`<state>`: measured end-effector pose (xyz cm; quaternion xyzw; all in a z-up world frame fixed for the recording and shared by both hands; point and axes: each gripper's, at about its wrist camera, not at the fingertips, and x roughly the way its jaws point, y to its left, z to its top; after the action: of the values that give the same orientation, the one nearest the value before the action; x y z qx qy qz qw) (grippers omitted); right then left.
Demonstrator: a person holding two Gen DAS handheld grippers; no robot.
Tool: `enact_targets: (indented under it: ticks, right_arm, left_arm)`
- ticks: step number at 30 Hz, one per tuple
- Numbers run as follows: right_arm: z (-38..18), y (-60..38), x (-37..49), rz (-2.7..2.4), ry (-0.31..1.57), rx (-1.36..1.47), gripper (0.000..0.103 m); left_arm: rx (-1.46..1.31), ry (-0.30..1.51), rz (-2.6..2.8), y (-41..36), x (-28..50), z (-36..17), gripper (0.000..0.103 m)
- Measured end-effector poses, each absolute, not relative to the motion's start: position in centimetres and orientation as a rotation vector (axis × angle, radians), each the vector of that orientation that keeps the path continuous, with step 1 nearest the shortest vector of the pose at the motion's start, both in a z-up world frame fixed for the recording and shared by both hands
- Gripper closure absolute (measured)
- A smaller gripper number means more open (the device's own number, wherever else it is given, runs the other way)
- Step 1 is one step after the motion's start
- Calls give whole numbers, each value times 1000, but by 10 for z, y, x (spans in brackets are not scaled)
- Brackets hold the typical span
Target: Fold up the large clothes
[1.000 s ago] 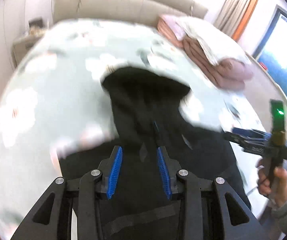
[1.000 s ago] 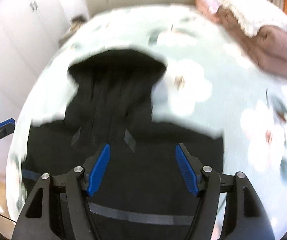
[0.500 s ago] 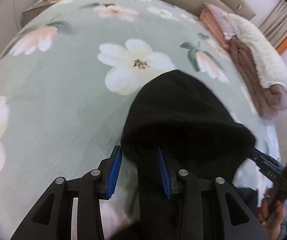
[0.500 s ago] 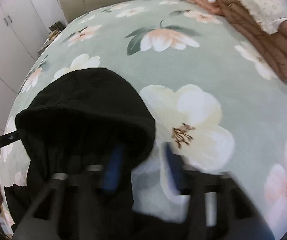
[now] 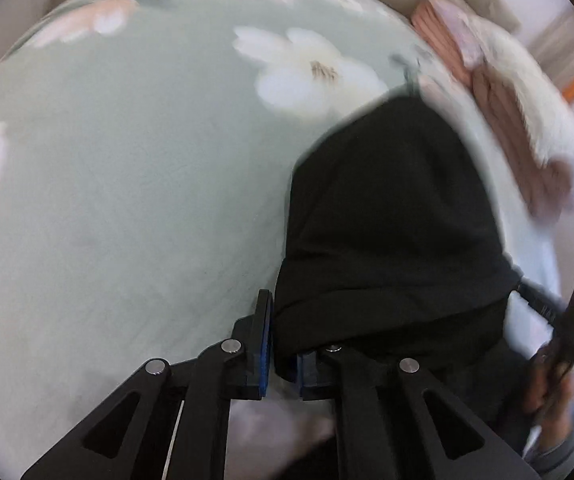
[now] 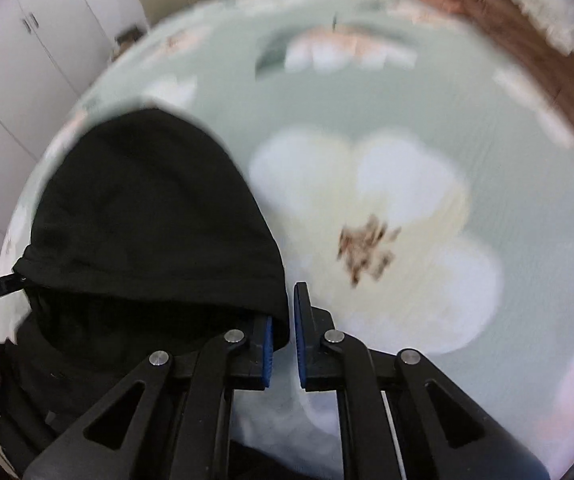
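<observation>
since half a second ago both grippers have closed in on the hood's lower corners and the views have blurred with motion. a pale green bed [image 5: 127, 200] printed with big white flowers fills both views, with a pile of pink and white bedding [image 5: 499, 92] at its far right. on the bed lies a black hoodie [image 5: 391, 220], its hood spread flat and pointing away from the person. the left gripper [image 5: 285, 344] is nearly shut, pinching the hood's left lower corner between its blue pads [image 5: 265, 344]. the right gripper [image 6: 283, 344] is likewise almost closed on the hood's right corner, though blur makes the bite there hard to confirm. this looks like the start of folding the hood down. next, both grips likely need to lift together and carry the hood back over the body, keeping the edge level and taut.
</observation>
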<state>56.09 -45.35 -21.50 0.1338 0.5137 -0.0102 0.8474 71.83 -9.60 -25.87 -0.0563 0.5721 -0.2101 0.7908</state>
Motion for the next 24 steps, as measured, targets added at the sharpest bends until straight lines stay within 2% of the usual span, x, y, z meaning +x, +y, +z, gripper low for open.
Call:
enact_targets:
  ticks: [2, 3, 4, 7, 8, 12, 15, 20, 24]
  right_arm:
    - [-213, -456, 557, -14, 1070, 296, 90]
    - [-209, -458, 555, -27, 1083, 289, 79]
    - [-205, -459, 552, -39, 1096, 282, 63]
    - [-183, -462, 529, -23, 1078, 265, 45]
    - [-172, -462, 517, -9, 1062, 253, 41]
    - [-135, -458, 496, 18, 978, 238, 40]
    - [-114, -444, 512, 26, 914, 227, 40]
    - [-132, -411, 570, 57, 956, 208, 40]
    - [-165, -390, 581, 46, 1024, 104, 40]
  left_arm:
    - [-80, 1197, -466, -98, 715, -249, 90]
    - [-52, 1186, -467, -96, 710, -241, 89]
    - [-40, 1172, -476, -93, 705, -234, 89]
    - [-6, 1140, -518, -76, 680, -207, 88]
    - [2, 1133, -530, -70, 671, -198, 88]
    - [45, 990, -616, -79, 657, -143, 88]
    - [-8, 924, -665, -108, 677, -126, 84]
    - [40, 1036, -597, -150, 702, -174, 84]
    - [-17, 1153, -604, -140, 699, -224, 84]
